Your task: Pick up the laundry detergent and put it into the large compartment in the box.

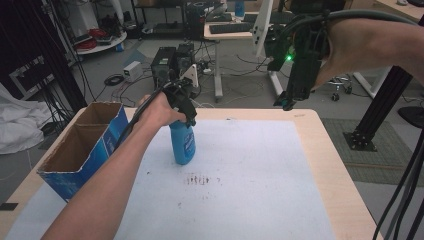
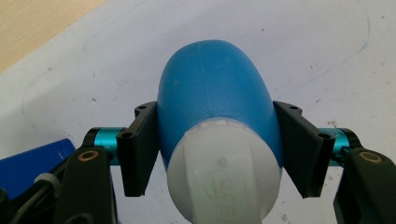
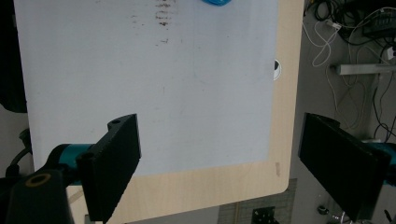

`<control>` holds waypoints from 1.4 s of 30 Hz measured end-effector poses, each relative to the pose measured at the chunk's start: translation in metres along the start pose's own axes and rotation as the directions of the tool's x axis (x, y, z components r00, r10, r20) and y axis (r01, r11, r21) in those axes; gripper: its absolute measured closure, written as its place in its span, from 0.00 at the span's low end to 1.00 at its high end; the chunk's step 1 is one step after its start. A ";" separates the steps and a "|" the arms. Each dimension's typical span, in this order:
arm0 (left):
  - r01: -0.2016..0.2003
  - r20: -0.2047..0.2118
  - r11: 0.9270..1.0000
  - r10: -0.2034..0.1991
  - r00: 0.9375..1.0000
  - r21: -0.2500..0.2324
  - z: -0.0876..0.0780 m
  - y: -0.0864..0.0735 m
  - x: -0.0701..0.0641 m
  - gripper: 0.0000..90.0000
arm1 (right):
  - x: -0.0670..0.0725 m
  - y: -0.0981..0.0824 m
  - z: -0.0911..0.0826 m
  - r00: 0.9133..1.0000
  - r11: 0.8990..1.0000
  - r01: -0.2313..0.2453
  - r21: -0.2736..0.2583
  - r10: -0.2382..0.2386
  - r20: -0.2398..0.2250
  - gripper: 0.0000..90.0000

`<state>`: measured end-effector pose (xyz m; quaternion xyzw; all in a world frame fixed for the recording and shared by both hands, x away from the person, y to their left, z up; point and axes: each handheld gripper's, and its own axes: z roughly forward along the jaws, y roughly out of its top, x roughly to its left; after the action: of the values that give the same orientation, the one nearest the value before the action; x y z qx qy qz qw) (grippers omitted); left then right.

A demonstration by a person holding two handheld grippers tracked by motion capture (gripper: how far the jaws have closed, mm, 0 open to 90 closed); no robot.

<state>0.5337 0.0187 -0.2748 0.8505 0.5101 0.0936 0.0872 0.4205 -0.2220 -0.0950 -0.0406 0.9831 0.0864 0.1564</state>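
Bottle (image 1: pixel 182 142) stands upright on my bench (image 1: pixel 310 150) beside the box (image 1: pixel 80 150), long axis vertical, clamped near its neck in my left gripper (image 1: pixel 187 117); my right gripper (image 1: pixel 286 102) hangs high, jaws apart

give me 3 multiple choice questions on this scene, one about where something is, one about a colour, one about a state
1. Where is the cardboard box in the high view?
A. at the table's left edge
B. at its right edge
C. on the floor

2. What colour is the bottle's body?
A. red
B. blue
C. green

3. How is the right gripper?
A. shut on the bottle
B. shut on the box
C. open, holding nothing

Answers:
1 A, the open box sits at the left edge, left of the bottle.
2 B, the body is blue with a white cap, seen between the left gripper's fingers.
3 C, its fingers stand wide apart above the table, with nothing between them.
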 end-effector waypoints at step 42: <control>-0.126 -0.014 0.992 0.126 0.992 -0.024 -0.109 -0.013 0.026 0.42 | -0.006 0.007 0.016 1.000 1.000 0.006 0.004 -0.005 -0.013 0.14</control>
<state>0.5077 0.0530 -0.1705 0.8792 0.4549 0.1107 0.0885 0.4300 -0.2115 -0.1074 -0.0436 0.9841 0.0837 0.1503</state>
